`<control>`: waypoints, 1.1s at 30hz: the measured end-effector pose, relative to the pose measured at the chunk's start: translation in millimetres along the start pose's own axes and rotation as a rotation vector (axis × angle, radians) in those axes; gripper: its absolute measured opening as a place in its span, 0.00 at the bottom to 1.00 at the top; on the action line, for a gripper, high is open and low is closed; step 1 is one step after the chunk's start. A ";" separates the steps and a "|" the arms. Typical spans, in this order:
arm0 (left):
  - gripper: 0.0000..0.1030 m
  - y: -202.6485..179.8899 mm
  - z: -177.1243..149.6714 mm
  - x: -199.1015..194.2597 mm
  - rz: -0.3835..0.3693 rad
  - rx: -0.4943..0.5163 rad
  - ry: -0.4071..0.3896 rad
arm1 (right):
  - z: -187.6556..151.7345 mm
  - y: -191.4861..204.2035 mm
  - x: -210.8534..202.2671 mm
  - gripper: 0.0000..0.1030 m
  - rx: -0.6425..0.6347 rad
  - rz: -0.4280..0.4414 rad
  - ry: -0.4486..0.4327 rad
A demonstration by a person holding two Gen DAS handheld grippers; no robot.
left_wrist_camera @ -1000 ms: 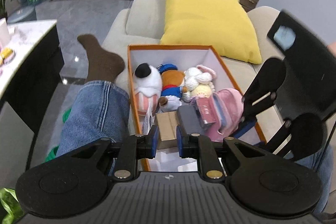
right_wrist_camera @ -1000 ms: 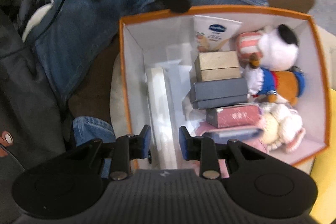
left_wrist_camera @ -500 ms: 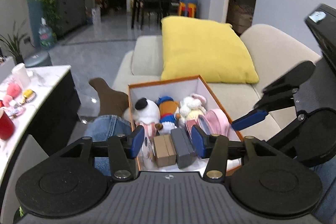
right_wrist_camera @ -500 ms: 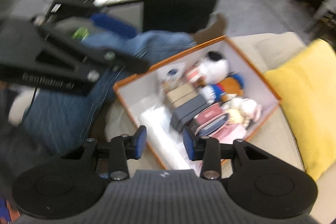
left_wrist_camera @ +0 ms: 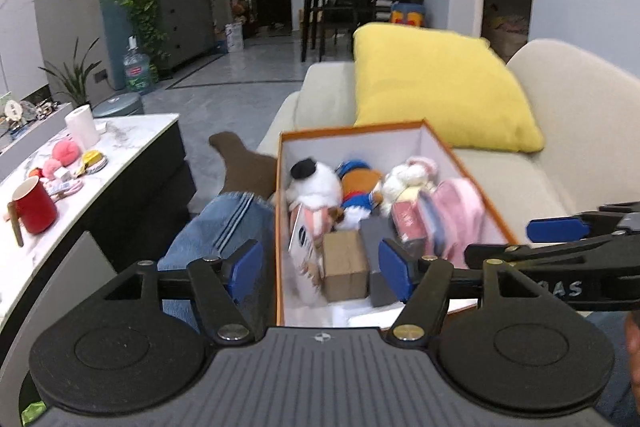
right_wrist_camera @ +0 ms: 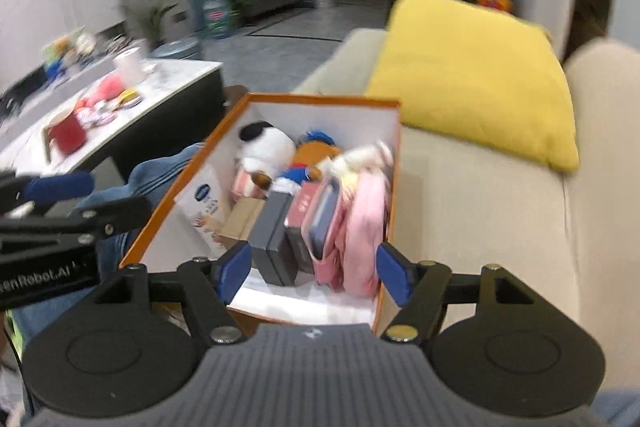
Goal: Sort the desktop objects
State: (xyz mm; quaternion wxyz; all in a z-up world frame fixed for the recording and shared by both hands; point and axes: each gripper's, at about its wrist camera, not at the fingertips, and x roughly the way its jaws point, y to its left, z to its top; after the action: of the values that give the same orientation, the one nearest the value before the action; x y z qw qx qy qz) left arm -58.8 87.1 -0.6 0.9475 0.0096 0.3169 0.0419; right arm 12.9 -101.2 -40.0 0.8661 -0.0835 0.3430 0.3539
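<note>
An orange box [left_wrist_camera: 352,129] with white walls sits on the sofa. It holds plush toys [left_wrist_camera: 312,183], a brown carton [left_wrist_camera: 346,265], a grey box [left_wrist_camera: 374,231] and a pink pouch [left_wrist_camera: 456,211]. My left gripper [left_wrist_camera: 319,269] hovers over the box's near end, its jaws opening wide with nothing gripped. My right gripper [right_wrist_camera: 315,273] hangs over the same box [right_wrist_camera: 320,99], above the grey box [right_wrist_camera: 272,227] and pink pouch [right_wrist_camera: 360,223]. Its jaws are opening too and hold nothing. A white pack [right_wrist_camera: 202,205] leans on the left wall.
A yellow cushion [left_wrist_camera: 436,87] rests on the beige sofa [left_wrist_camera: 580,115] behind the box. A person's jeans leg [left_wrist_camera: 224,227] with a brown sock [left_wrist_camera: 244,163] lies left of it. The marble table [left_wrist_camera: 132,131] at left bears a red mug [left_wrist_camera: 34,205] and a paper roll [left_wrist_camera: 82,125].
Both grippers have opened from nearly shut to wide. Both views have drawn back from the box and tilted up, and the right wrist has rolled, so the box now runs lengthwise.
</note>
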 end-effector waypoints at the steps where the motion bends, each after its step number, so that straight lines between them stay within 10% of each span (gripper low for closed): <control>1: 0.74 0.4 -3.0 4.7 0.001 -0.003 0.011 | -4.2 -1.2 5.3 0.70 0.019 -0.004 -0.006; 33: 0.75 -4.4 -24.7 50.1 0.029 -0.024 0.194 | -33.5 -1.9 39.0 0.79 -0.006 -0.068 -0.009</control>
State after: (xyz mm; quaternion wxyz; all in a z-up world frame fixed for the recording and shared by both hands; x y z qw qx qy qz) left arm -33.5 86.8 -50.6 0.9118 -0.0015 0.4062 0.0600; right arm 16.3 -93.9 -90.8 0.8790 -0.0962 0.3348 0.3257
